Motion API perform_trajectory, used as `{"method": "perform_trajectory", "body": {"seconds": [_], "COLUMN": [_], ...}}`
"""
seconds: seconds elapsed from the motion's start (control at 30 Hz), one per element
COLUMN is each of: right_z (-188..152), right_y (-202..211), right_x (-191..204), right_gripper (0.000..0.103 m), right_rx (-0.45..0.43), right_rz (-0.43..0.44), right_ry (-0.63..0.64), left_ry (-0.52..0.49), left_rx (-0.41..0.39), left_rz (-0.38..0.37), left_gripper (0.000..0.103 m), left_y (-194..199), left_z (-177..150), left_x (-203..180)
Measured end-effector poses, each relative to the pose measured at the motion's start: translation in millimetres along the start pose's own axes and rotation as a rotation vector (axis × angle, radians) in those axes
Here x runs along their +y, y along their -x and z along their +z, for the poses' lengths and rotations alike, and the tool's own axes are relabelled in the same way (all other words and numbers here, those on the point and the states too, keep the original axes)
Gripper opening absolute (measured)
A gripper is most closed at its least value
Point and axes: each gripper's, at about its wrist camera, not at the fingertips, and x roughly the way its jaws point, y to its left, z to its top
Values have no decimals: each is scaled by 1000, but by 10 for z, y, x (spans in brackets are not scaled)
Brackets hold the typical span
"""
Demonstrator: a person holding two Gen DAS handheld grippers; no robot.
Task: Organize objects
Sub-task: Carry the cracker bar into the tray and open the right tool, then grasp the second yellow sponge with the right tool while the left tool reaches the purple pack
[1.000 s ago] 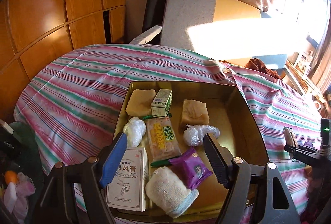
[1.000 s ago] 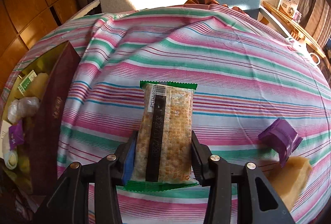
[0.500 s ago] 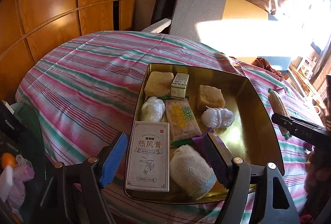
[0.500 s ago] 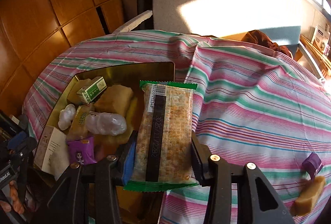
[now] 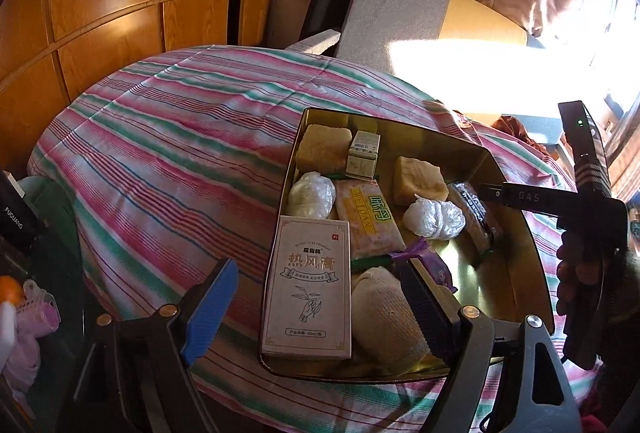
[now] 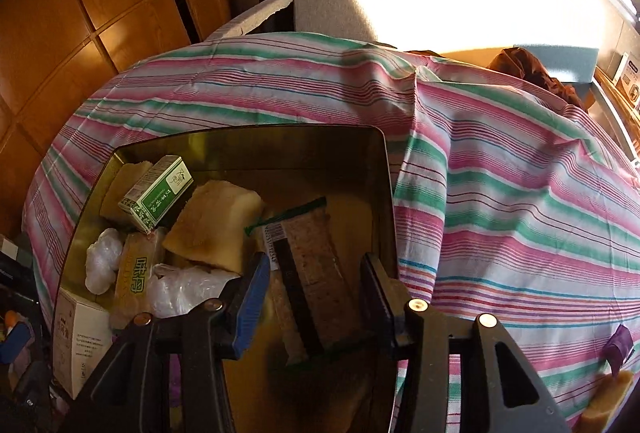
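Cracker packet in gold tin, barcode end pointing away

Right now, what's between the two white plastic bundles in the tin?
The yellow cracker packet, lying flat, its upper end between the left bundle and the right bundle. The left wrist view shows it.

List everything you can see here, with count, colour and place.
tin: one, gold, on striped cloth
white box: one, tin's near-left corner
green box: one, tin's far end
yellow blocks: three; two in tin, one on cloth
wrapped bundles: two, clear-white, in tin
cracker packets: two, in tin; one yellow-labelled, one brown
purple sachets: two; one in tin, one on cloth
knit mitt: one, cream, tin's near end
chair: one, grey-yellow, beyond cloth
left tool: one, black, jaws opening, empty
right tool: one, black, jaws opening around brown packet
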Motion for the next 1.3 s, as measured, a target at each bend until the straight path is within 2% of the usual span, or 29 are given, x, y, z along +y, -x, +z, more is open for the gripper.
{"method": "perform_trajectory", "body": {"seconds": [0.13, 0.2, 0.3, 0.4, 0.57, 0.7, 0.73, 0.77, 0.8, 0.9, 0.97, 1.07, 1.1, 1.13, 1.17, 1.3], "right_z": [-125, -221, -370, -542, -889, -1226, -1303, -1378, -1449, -1614, -1696, -1802, -1817, -1827, -1832, -1843], "right_y": [211, 340, 575, 772, 1006, 1296, 1382, 1450, 1498, 1486, 1386, 1216, 1153, 1102, 1088, 1234], "right_x": [-135, -197, -366, -620, -1275, -2015, -2209, -2398, -2569, -3005, -3187, -3343, -3372, -3385, -3387, -3342], "right_gripper": [47, 47, 47, 47, 48, 50, 53, 60, 64, 64, 64, 64, 63, 58, 44, 42], "right_rx": [-33, -45, -88, -115, -89, -93, -98, -100, -94, -39, 8, 45, 63, 77, 70, 29], "right_rz": [48, 32, 60, 21, -72, -172, -203, -237, -275, -353, -370, -285, -250, -224, -205, -282], "right_ry": [-29, -37, -71, -111, -221, -415, -469, -520, -567, -669, -700, -746, -755, -759, -760, -746], "left_ry": [-20, -38, -67, -105, -172, -225, -239, -253, -267, -314, -348, -396, -411, -423, -432, -457], "left_rx": [-2, -4, -2, -5, -7, -2, 1, 5, 9, 11, 11, 10, 10, 14, 22, 83], "left_rz": [-13, -23, -43, -69, -112, -151, -163, -175, -188, -227, -253, -291, -299, -308, -318, -361], "left_gripper": [84, 84, 84, 84, 84, 84, 84, 84, 84, 84, 84, 85, 85, 85, 85, 85], "left_y": [7, 16, 24, 49, 84, 98, 97, 101, 102, 127, 151, 173, 174, 165, 148, 36], "left_z": [9, 8, -5, -11, -17, -25, -30, -36, -40, -53, -58, -60, -63, -66, -64, -85], "left_x": [-85, -157, -288, -442, -733, -996, -1067, -1141, -1216, -1461, -1632, -1882, -1963, -2039, -2109, -2394]}}
